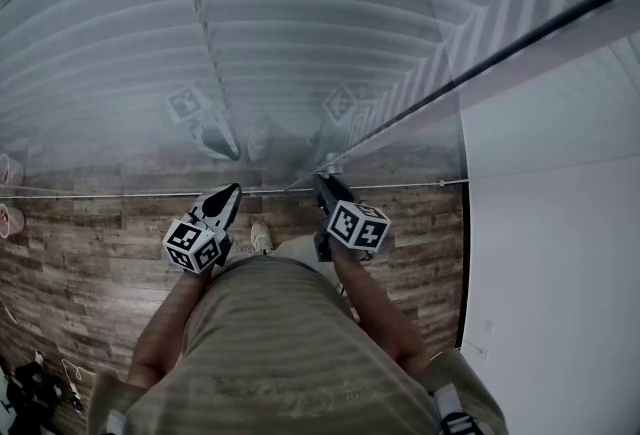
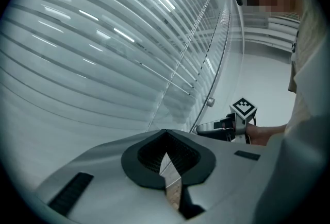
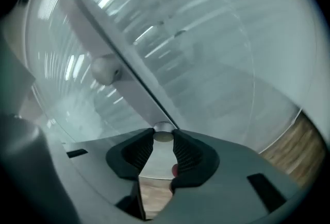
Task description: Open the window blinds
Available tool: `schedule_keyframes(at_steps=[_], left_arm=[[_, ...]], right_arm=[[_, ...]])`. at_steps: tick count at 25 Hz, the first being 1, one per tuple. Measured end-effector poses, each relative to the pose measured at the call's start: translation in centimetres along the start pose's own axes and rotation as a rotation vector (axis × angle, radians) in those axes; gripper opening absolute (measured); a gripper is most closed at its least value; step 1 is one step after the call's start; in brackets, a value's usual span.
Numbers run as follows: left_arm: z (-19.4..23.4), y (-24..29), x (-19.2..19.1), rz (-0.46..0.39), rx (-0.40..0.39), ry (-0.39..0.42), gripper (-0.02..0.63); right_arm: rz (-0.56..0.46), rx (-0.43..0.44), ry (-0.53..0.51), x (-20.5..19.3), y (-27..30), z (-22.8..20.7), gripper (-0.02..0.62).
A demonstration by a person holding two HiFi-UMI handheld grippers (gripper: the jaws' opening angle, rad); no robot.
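Blinds (image 1: pixel 300 43): pale horizontal slats fill the far side of the scene, from the far left across to the wall; a glossy surface in front mirrors both marker cubes.
Wall (image 1: pixel 560 253): plain white, on the right.
Floor (image 1: pixel 80 263): wood-look planks, near side, running up to the base of the blinds.
Person (image 1: pixel 280 353): in a striped shirt, standing close to the blinds with both forearms reaching forward.
Wand (image 1: pixel 480 73): a thin rod slanting from the upper right down to the right claw.
Right claw (image 1: pixel 325 181): narrow, with the pads clamped on the wand's round lower end.
Left claw (image 1: pixel 228 195): closed and empty, just left of the right claw and pointing at the blinds.
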State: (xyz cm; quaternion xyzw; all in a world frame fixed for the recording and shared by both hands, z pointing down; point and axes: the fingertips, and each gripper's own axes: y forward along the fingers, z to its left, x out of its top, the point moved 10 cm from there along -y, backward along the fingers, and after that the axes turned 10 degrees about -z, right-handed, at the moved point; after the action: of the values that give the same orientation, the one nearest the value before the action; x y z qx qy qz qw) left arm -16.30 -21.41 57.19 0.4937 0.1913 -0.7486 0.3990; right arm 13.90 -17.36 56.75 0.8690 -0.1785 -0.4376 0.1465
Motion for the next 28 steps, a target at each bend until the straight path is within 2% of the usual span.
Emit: schedule_keyframes(at_steps=[1,2,4,7,12,14,18,21,26,28], left_arm=[[0.0,0.0,0.0,0.0,0.0,-0.001,0.014],[0.0,0.0,0.0,-0.001,-0.001,-0.001,0.014],[-0.1,0.0,0.0,-0.002,-0.002,0.0,0.014],[0.2,-0.2,0.0,-0.004,0.005,-0.003,0.014],[0.6,-0.3,0.0,-0.007,0.015,-0.006,0.014],[0.6,-0.3,0.1,-0.008,0.014,-0.007,0.014],[0.6,-0.2,0.1,-0.008,0.013,-0.009,0.014],[0.6,-0.2,0.1,-0.007,0.012,-0.008,0.014],[0.6,0.0,0.0,-0.006,0.007,-0.009,0.014],[0.5,0.0,0.0,-0.006,0.005,-0.007,0.014]], right_arm=[[0.013,-0.034,-0.098,0.0,0.1,0.6,0.127],[0.015,-0.037,-0.121,0.0,0.1,0.7,0.127],[0.004,0.007,-0.052,-0.1,-0.1,0.1,0.129],[-0.027,0.085,0.104,-0.1,-0.4,-0.7,0.135],[-0.044,0.125,0.334,-0.3,-0.1,-2.1,0.135],[-0.047,0.133,0.391,-0.5,0.1,-2.3,0.135],[-0.051,0.141,0.424,-0.7,0.1,-2.3,0.132],[-0.049,0.134,0.374,-0.5,0.1,-2.1,0.13],[-0.027,0.028,0.097,-0.1,0.1,-0.6,0.129],[-0.022,-0.002,0.044,-0.2,0.1,-0.1,0.129]])
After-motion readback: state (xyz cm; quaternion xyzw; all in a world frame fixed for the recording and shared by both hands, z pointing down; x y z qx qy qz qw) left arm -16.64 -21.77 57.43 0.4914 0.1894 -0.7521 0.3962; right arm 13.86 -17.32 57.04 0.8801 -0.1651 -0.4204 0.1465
